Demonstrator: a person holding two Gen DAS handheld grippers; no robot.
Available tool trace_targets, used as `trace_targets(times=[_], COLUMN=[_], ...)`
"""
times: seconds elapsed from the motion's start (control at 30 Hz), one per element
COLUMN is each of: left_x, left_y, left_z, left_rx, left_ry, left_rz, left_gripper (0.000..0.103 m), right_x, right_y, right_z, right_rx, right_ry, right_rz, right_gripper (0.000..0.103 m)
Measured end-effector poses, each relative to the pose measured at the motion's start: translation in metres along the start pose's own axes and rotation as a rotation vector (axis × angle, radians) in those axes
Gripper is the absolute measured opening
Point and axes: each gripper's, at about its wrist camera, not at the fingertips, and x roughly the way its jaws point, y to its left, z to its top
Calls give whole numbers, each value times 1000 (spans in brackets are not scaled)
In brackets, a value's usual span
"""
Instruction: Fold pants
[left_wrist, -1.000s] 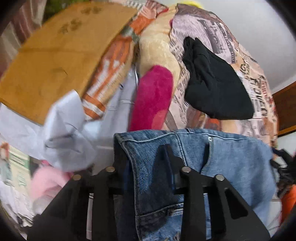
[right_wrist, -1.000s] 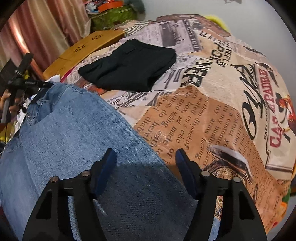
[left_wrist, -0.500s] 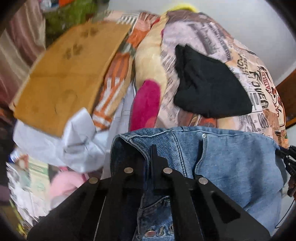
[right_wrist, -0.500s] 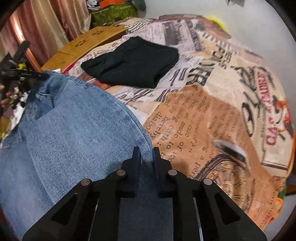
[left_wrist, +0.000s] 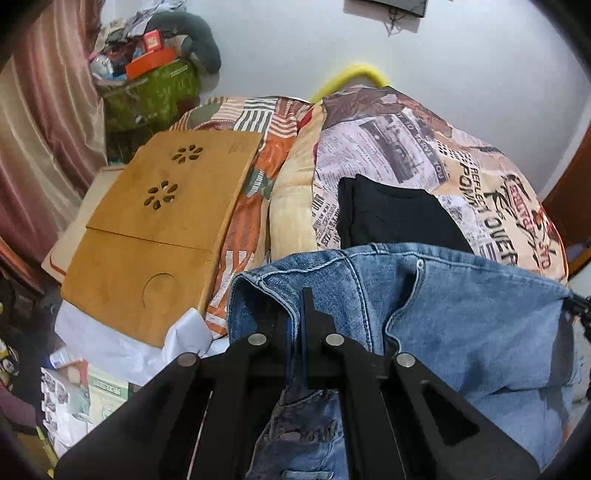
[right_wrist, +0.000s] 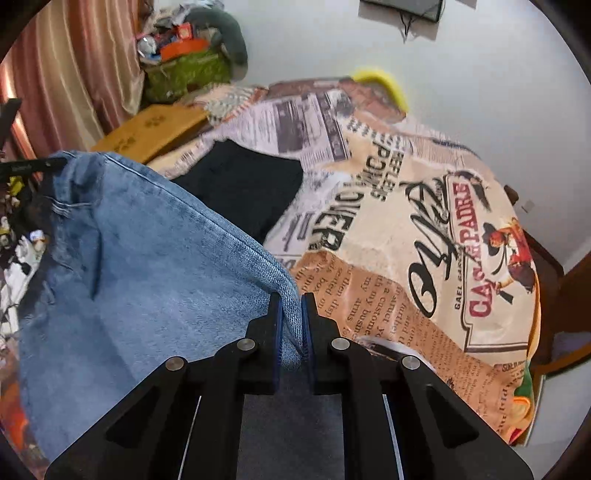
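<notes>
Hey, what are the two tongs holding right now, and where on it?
Both hold the jeans: left tongs shut on the waistband corner, right tongs shut on the opposite upper edge.

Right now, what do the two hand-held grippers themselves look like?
Both look alike. The left hand-held gripper and right hand-held gripper are matte black, with angular linkage arms that have triangular cut-outs, joined by round silver pins. Blue pads line the inner faces of the narrow fingers. No cables or sleeves show.

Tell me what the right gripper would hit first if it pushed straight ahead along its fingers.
Probably the newspaper-print bedspread: the right gripper, shut on the jeans, points down at it just past the denim edge. Depth is unclear.
</notes>
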Motion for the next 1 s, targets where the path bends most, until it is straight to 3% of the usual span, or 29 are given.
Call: trace_targets(times=[0.23,0.47,0.73,1.0], left_x=[-29,-72,-108,-107], left_y=[7,15,16,41], left_z=[-23,-45,-101,-171], left_rx=[-22,-25,36,-27], left_ry=[-6,-18,-18,36], left_rz=[-20,-27,-6,-34], left_gripper=[3,3,3,5], right_x=[-44,-84,-102,-96], right_y=[17,55,90,119], right_z=[-18,-46,-88,-136], right_rx=[35,-24,-19,27], right_ry=[-29,-60,-33,14], right_rz=[98,117,157,189], right_gripper=[8,8,8,8])
